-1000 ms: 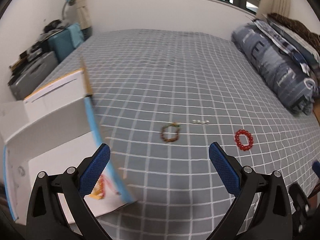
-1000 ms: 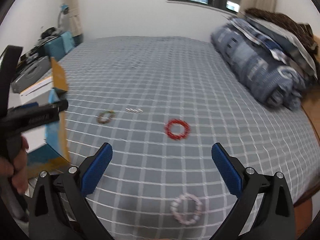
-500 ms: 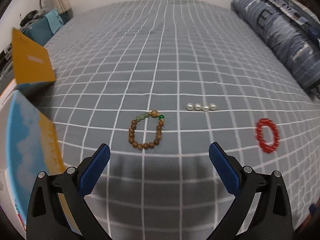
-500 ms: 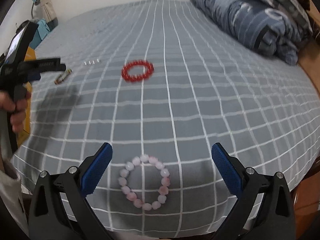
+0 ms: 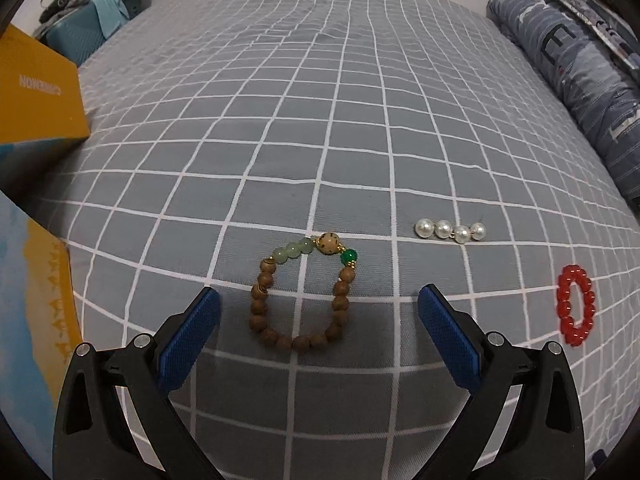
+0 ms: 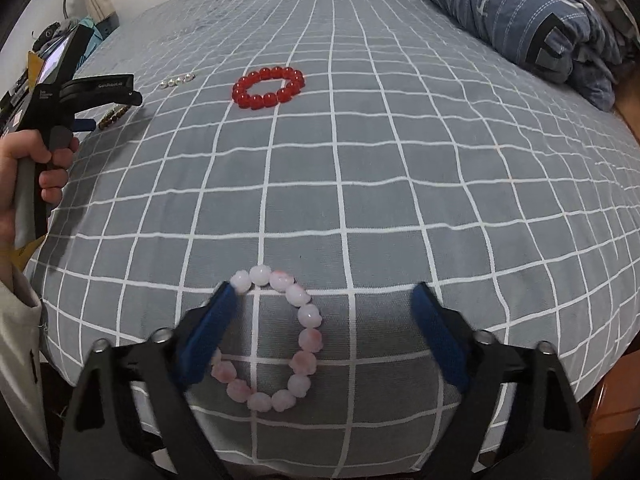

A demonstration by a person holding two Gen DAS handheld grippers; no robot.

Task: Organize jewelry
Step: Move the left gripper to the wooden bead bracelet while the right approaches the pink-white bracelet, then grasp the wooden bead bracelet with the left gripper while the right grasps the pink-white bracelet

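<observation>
- left wrist view: a grey bed cover point(image 5: 320, 120) with a white grid is filling the frame, with a rolled blue quilt point(image 5: 580, 80) lying along the far right and an orange and blue box point(image 5: 36, 92) standing at the left edge.
- the left gripper point(image 5: 319, 316) is hanging over the cover with its jaws wide apart and nothing between the pads; the wooden bead bracelet point(image 5: 302, 294) is lying flat between the fingers, clear of both.
- a short pearl piece point(image 5: 450, 230) is sitting just beyond to the right, and a red bead bracelet point(image 5: 576, 310) is lying further right, well apart.
- risk here: the cover looks soft, so a push downward is likely to be sinking the beads into a dip, and closing pads could be rolling the round beads away rather than catching them.
- right wrist view: the same cover is running to the quilt point(image 6: 540, 20) at the far right; a hand point(image 6: 28, 176) is gripping the other tool at the left edge.
- the right gripper point(image 6: 326, 300) has just been closing a little and is standing fairly wide; the pink bead bracelet point(image 6: 276, 340) is lying between the fingers, off to the left, with the left pad point(image 6: 208, 332) over part of it; whether it is touching i cannot tell.
- risk: with the loop off-centre, the left pad may be riding over the beads or shoving the bracelet toward the near edge of the bed, where it could be slipping off.
</observation>
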